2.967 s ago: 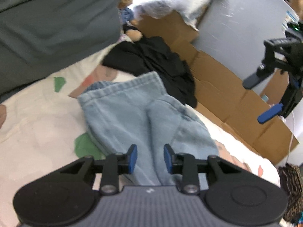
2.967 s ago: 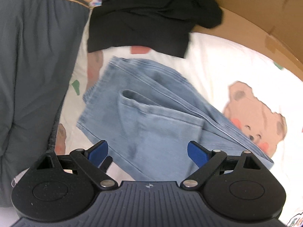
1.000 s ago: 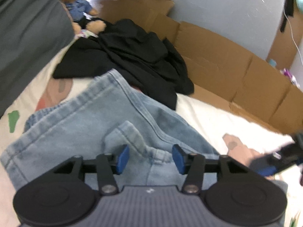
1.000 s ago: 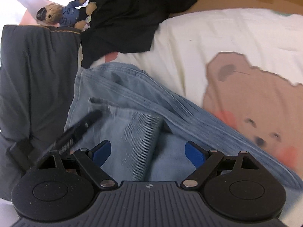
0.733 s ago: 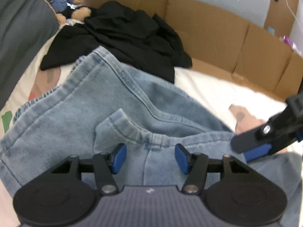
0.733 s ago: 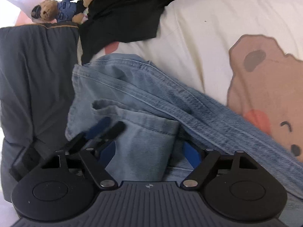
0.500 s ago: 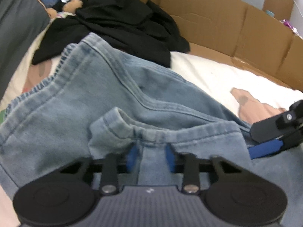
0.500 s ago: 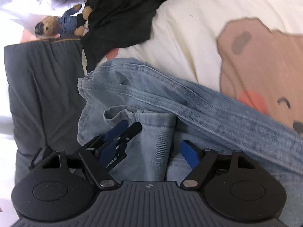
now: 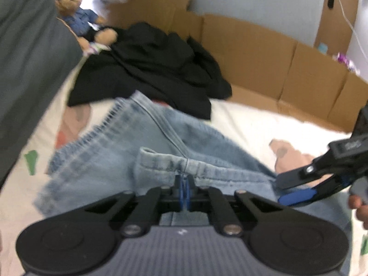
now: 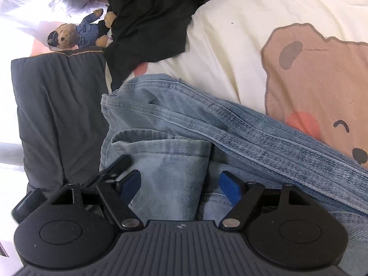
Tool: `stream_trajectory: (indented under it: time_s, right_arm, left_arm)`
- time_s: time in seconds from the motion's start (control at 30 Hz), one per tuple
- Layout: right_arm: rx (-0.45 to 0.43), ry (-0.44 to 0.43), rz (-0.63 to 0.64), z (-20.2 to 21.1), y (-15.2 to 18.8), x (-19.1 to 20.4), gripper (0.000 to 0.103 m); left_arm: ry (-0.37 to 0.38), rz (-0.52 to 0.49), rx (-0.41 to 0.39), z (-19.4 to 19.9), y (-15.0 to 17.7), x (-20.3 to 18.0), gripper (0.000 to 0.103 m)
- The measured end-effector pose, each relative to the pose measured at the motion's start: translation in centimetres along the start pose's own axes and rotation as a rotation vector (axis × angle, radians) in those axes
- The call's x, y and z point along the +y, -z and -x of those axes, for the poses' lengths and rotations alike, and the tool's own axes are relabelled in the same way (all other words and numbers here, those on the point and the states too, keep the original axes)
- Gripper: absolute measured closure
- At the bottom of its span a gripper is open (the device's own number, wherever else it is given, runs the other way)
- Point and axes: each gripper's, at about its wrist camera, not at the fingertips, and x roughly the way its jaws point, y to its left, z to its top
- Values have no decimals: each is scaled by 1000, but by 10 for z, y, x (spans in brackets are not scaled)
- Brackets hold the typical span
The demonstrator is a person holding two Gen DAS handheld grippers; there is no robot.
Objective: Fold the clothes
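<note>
2 grippers are seen: the left gripper [image 9: 184,189], at 6 o'clock in its own view, and the right gripper [image 10: 180,184], at 6 o'clock in its view. 1 pair of light blue jeans [image 10: 184,124] is counted at the centre. 1 black garment [image 9: 156,69] is counted at 12 o'clock in the left view. 1 teddy bear in a blue uniform [image 10: 76,34] is found at 10 o'clock in the right view. 1 dark grey cushion [image 10: 57,115] is counted at 9 o'clock. 1 printed bear face [image 10: 322,92] is seen on the sheet at 3 o'clock.
</note>
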Motion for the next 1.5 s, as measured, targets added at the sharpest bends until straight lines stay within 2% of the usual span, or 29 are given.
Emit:
stream_trajectory:
  time_s: [0.1,0.33,0.53,0.63,0.73,0.8,0.83,0.87,0.97,1.17,1.2,1.27,1.37,1.5]
  right_arm:
    - [-6,-30,7,1,-1,4,24]
    - [1,-63,79,-8,-6,29,24]
    - [-23,-22,121,-9,-23,41,24]
    - [-5,4,117,-21,-26,42,24]
    - [9,10,104,-26,-27,43,25]
    - [6,5,103,-25,-26,42,25]
    - [4,6,99,-24,-27,41,25]
    - [1,13,95,-23,-28,40,25]
    - [-7,32,80,-21,-29,36,25]
    - [-20,35,44,-18,-31,30,25]
    - [-21,35,40,-18,-32,29,25]
    - [-24,33,37,-17,-33,29,25]
    - [-26,34,29,-17,-34,26,25]
    - [-22,31,11,-19,-36,19,25]
  left_arm:
    - [-28,31,-32,25,1,10,101]
    - [-102,152,-29,47,17,44,103]
    - [-163,252,-28,65,31,73,103]
    - [-153,233,-42,71,28,74,103]
    - [-128,191,-66,71,13,68,95]
    - [-102,172,-81,69,2,62,77]
    - [-87,165,-86,68,-4,59,59]
    - [-74,156,-90,65,-9,54,50]
    - [-36,128,-101,58,-25,40,46]
    - [-26,107,-62,29,-44,20,40]
    - [-30,108,-52,24,-45,19,39]
    - [-37,109,-31,14,-47,16,30]
    - [-32,73,3,3,-46,9,22]
    - [-2,56,41,-5,-38,7,20]
